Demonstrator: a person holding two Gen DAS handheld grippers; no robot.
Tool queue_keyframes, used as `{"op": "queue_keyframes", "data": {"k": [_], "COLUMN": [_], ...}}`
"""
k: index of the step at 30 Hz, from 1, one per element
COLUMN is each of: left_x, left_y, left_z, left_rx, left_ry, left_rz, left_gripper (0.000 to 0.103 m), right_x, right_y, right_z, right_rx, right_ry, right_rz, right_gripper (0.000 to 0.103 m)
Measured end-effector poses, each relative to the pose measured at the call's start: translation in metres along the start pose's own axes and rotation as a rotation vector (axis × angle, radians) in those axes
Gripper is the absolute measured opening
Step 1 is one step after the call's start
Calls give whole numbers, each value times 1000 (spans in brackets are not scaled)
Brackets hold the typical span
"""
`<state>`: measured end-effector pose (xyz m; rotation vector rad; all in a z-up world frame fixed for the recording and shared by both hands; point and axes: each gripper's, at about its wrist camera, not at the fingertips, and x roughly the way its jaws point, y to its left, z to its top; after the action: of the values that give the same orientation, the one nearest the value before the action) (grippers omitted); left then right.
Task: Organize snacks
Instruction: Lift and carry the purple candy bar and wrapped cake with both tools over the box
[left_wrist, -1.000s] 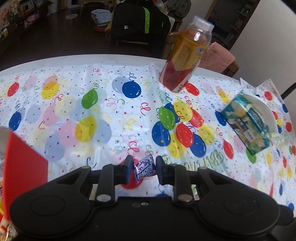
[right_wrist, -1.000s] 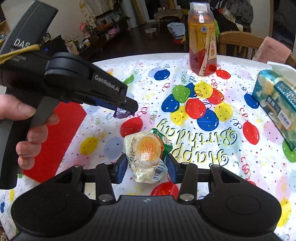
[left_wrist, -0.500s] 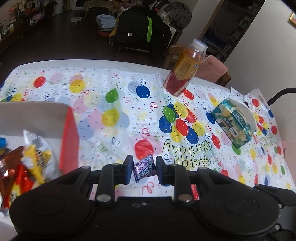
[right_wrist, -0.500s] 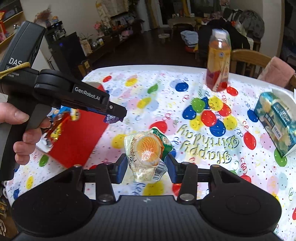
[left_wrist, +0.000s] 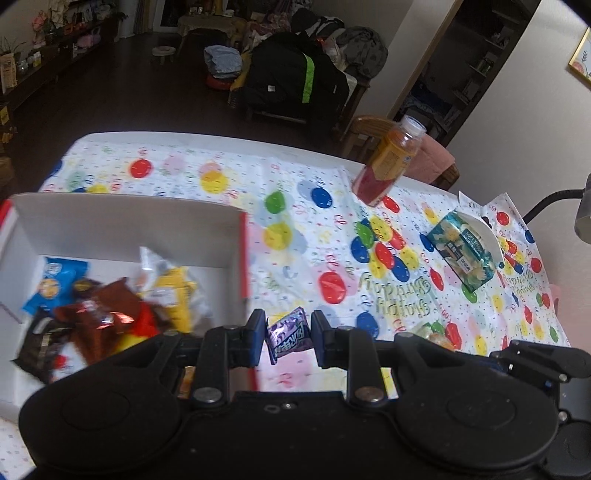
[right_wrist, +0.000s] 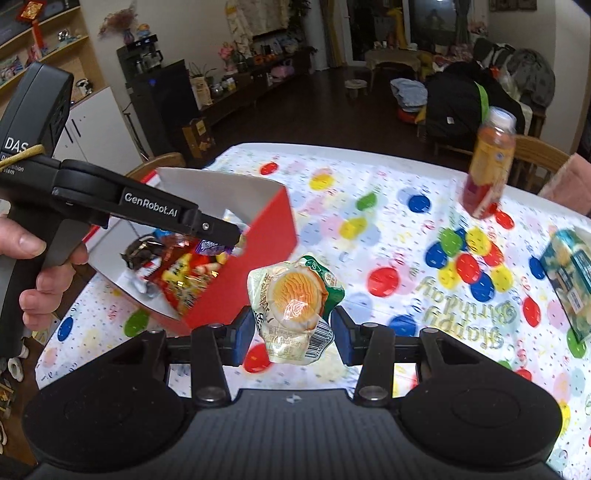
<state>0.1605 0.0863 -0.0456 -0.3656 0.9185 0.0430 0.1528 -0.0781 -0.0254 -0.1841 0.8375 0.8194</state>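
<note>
My left tongs (left_wrist: 289, 336) still pinch the purple candy (left_wrist: 288, 335), now up beside the red box (left_wrist: 242, 254) of snacks at lower left. My right tongs (right_wrist: 291, 328) still squeeze the egg pack (right_wrist: 293, 306), low in the middle, above the worktop (right_wrist: 369, 206).

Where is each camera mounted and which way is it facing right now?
Left wrist: on the left claw, looking forward and down at the box and table; its fingers pinch a purple candy.
Right wrist: on the right claw, facing across the table; it grips an egg pack, with the left claw and a hand at left.
Shared: box, bottle, tissue pack.
</note>
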Motion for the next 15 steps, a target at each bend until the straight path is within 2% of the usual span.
{"op": "queue_keyframes", "data": {"k": [15], "left_x": [-45], "left_y": [91], "left_z": [-4], "left_rx": [-33], "left_ry": [-21], "left_rz": [55], "left_gripper": [24], "right_x": [40], "right_y": [82], "right_z": [27], "right_rx": [-54], "right_ry": [5], "right_rz": [19], "right_gripper": [44]}}
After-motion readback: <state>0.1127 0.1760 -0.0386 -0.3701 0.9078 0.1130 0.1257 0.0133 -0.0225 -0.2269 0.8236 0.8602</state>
